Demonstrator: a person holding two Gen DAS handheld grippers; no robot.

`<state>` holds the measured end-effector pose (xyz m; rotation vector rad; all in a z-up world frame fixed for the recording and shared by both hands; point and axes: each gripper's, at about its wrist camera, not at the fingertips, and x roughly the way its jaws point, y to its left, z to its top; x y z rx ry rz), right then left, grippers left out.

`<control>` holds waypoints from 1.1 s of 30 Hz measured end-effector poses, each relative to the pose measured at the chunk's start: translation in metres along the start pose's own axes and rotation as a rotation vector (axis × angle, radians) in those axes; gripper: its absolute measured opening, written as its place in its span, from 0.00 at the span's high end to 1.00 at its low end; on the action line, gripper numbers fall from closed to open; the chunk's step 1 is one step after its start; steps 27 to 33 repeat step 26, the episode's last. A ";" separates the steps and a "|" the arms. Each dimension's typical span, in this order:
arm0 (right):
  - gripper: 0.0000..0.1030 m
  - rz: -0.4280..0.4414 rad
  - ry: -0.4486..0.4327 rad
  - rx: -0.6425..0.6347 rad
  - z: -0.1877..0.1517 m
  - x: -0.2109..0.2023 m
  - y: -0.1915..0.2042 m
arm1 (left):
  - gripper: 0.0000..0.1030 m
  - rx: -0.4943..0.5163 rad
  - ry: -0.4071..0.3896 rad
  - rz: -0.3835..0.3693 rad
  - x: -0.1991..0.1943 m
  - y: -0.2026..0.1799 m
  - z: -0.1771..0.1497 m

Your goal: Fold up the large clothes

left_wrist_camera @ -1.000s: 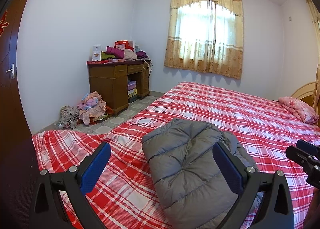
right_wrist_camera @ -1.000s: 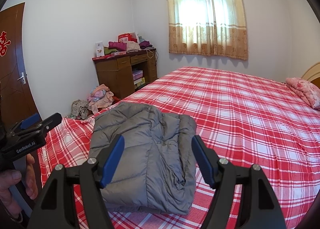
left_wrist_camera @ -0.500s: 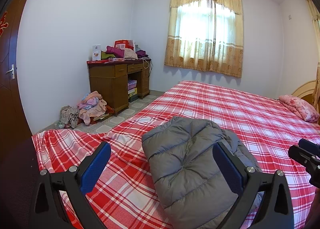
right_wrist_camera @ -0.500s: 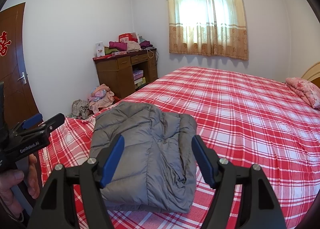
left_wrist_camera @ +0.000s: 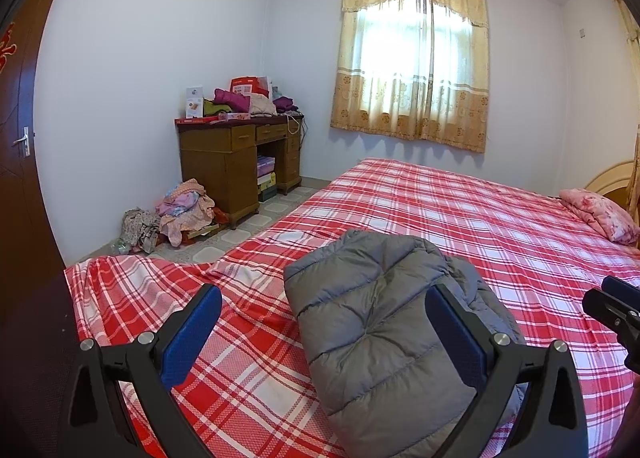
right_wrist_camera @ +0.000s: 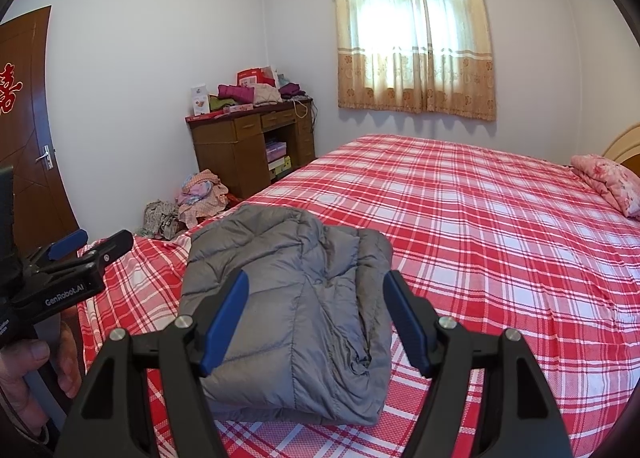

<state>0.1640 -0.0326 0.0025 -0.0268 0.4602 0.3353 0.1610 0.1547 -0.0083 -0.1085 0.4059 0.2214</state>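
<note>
A grey quilted puffer jacket lies folded into a compact bundle near the foot of a bed with a red and white plaid sheet. It also shows in the right wrist view. My left gripper is open and empty, held above the jacket's left side. My right gripper is open and empty, held above the jacket's near end. Neither gripper touches the jacket. The left gripper also shows at the left edge of the right wrist view.
A pink pillow lies at the head of the bed. A brown desk piled with clothes and boxes stands by the wall. A heap of clothes lies on the floor beside it. A brown door is at left.
Both grippers have shifted only slightly; the jacket lies still and both grippers stay open.
</note>
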 end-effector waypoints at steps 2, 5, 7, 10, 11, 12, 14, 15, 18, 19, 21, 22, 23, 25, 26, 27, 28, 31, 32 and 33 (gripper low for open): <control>0.29 0.000 -0.001 0.002 0.000 0.000 0.000 | 0.01 -0.003 -0.008 0.000 -0.002 0.000 0.000; 0.29 -0.001 -0.002 -0.001 0.000 0.000 0.000 | 0.01 -0.005 -0.023 0.003 -0.004 -0.001 0.001; 0.29 0.000 -0.001 -0.001 0.000 0.000 0.001 | 0.01 -0.003 -0.030 0.004 -0.005 -0.002 0.002; 0.29 0.000 0.000 -0.001 0.000 0.000 0.001 | 0.01 -0.005 -0.026 -0.002 -0.005 -0.002 0.002; 0.29 0.001 0.000 -0.002 0.001 0.000 0.002 | 0.01 -0.008 -0.022 -0.001 -0.004 -0.002 0.002; 0.29 0.000 0.000 -0.003 0.001 0.000 0.002 | 0.01 -0.012 -0.016 -0.002 -0.003 -0.001 0.002; 0.29 0.001 -0.001 -0.002 0.001 0.000 0.002 | 0.01 -0.018 -0.007 0.001 -0.001 0.000 0.002; 0.29 0.001 0.000 -0.002 0.001 0.000 0.002 | 0.01 -0.021 -0.003 0.001 0.000 0.000 0.001; 0.29 0.001 0.002 -0.002 0.001 0.000 0.003 | 0.01 -0.016 -0.001 0.008 0.001 0.000 0.000; 0.29 0.002 0.003 -0.003 0.000 0.001 0.004 | 0.01 -0.013 -0.001 0.006 0.001 0.000 0.000; 0.29 0.002 0.004 -0.004 0.000 0.001 0.005 | 0.01 0.000 -0.009 0.011 0.001 -0.001 -0.002; 0.29 0.002 0.004 -0.004 0.001 0.001 0.005 | 0.01 0.008 -0.012 0.016 0.000 -0.002 -0.002; 0.29 0.003 0.004 -0.004 0.000 0.000 0.005 | 0.01 0.013 -0.012 0.016 0.000 -0.003 -0.003; 0.29 0.002 0.003 -0.004 0.000 0.000 0.005 | 0.01 0.017 -0.011 0.012 0.001 -0.005 -0.003; 0.29 0.001 0.002 -0.004 0.000 0.000 0.005 | 0.01 0.018 -0.011 0.011 0.001 -0.005 -0.003; 0.29 0.001 0.002 -0.004 0.000 0.000 0.005 | 0.01 0.018 -0.011 0.011 0.001 -0.005 -0.003; 0.29 0.001 0.002 -0.004 0.000 0.000 0.005 | 0.01 0.018 -0.011 0.011 0.001 -0.005 -0.003; 0.29 0.001 0.002 -0.004 0.000 0.000 0.005 | 0.01 0.018 -0.011 0.011 0.001 -0.005 -0.003; 0.29 0.001 0.002 -0.004 0.000 0.000 0.005 | 0.01 0.018 -0.011 0.011 0.001 -0.005 -0.003; 0.29 0.001 0.002 -0.004 0.000 0.000 0.005 | 0.01 0.018 -0.011 0.011 0.001 -0.005 -0.003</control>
